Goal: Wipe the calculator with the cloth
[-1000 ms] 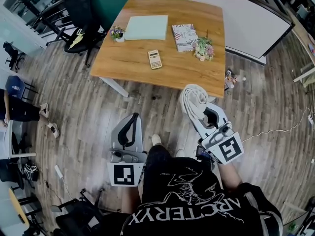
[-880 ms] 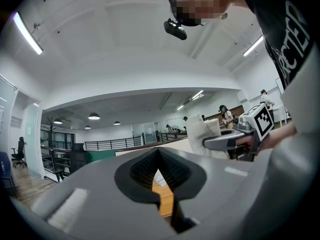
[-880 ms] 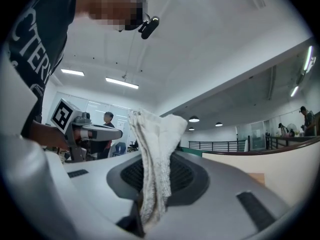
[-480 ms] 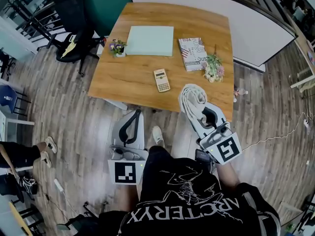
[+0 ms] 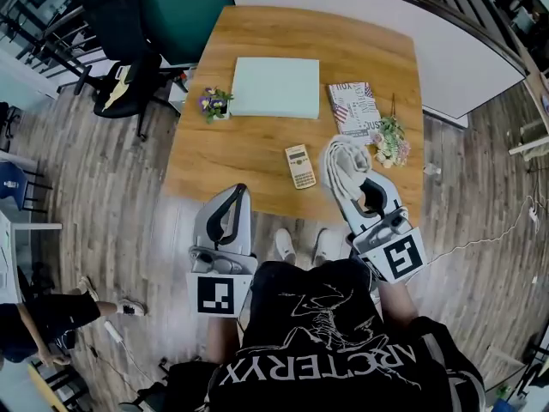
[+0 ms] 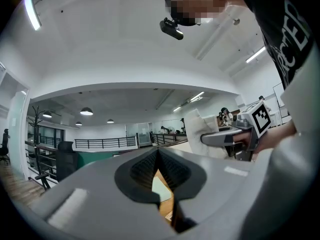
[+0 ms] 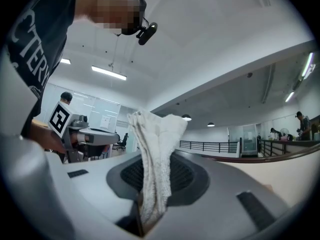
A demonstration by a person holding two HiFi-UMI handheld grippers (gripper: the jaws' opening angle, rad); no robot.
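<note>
Left gripper (image 5: 233,194) sits at the table's (image 5: 225,157) near edge, jaws pressed together on nothing, calculator (image 5: 299,166) lies flat on the wood between both grippers, just left of the white cloth (image 5: 341,163), bunched and pinched tight in the right gripper (image 5: 364,197).

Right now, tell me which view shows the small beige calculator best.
Head view: the small beige calculator lies whole on the wooden table. Left gripper view gives only a table sliver between its jaws; right gripper view, nothing of it.
</note>
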